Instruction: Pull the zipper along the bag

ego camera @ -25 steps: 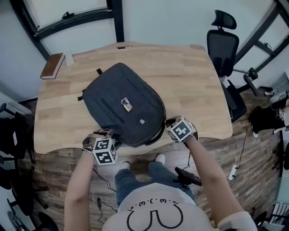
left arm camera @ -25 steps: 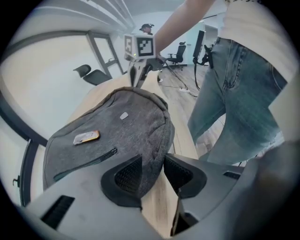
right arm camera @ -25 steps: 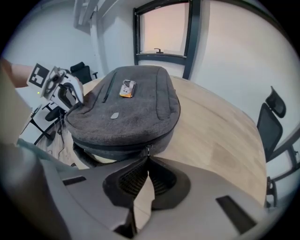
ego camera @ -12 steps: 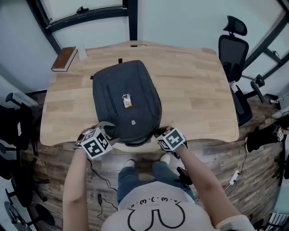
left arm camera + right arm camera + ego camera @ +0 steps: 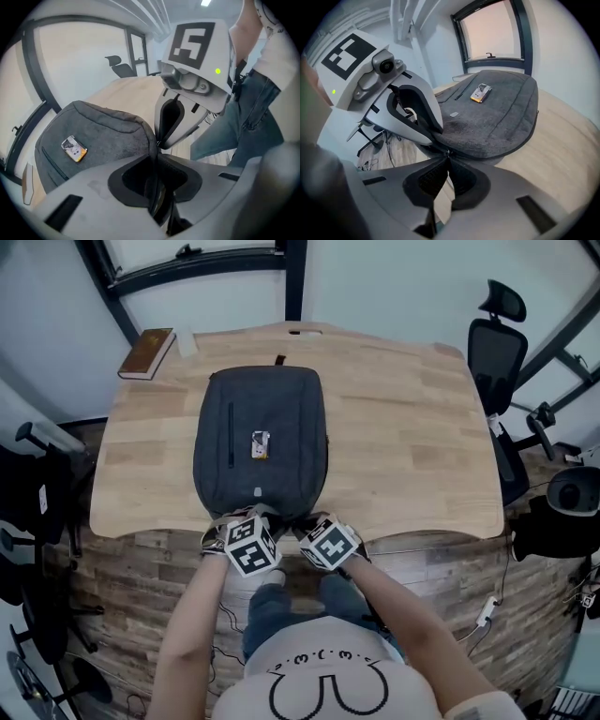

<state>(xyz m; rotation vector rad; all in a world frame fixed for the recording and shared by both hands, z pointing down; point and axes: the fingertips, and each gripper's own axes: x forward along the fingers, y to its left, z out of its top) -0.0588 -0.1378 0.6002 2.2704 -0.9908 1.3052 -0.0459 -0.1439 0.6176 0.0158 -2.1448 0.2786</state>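
Setting: a wooden table [image 5: 403, 446] fills the middle of the head view. A book [image 5: 147, 341] lies at its upper left corner. A chair [image 5: 495, 338] stands off the table at the upper right.

Bag: a dark grey bag [image 5: 261, 442] lies flat on the left-centre of the table, its long axis running from the far side toward the near edge. Its lower end reaches the table's near edge, just in front of the person.

Tag: a small pale tag [image 5: 259, 444] sits on the bag's top face, near its middle.

Left gripper: the left gripper [image 5: 272, 518] is at the bottom centre of the head view, at the bag's near end. In its own view the jaws are pressed together, with a dark fold of the bag's rim pinched between them.

Right gripper: the right gripper [image 5: 305, 521] sits just beside the left one, on its right, and their tips meet at the same spot on the rim. In its own view the jaws are closed, with a small metal piece at the tips on the bag's seam. It looks like the zipper pull [image 5: 447, 152].

Cubes: the two marker cubes lie side by side below the bag, over the table's near edge.

Arms: both forearms run up from the bottom of the frame and converge on the bag's near end.
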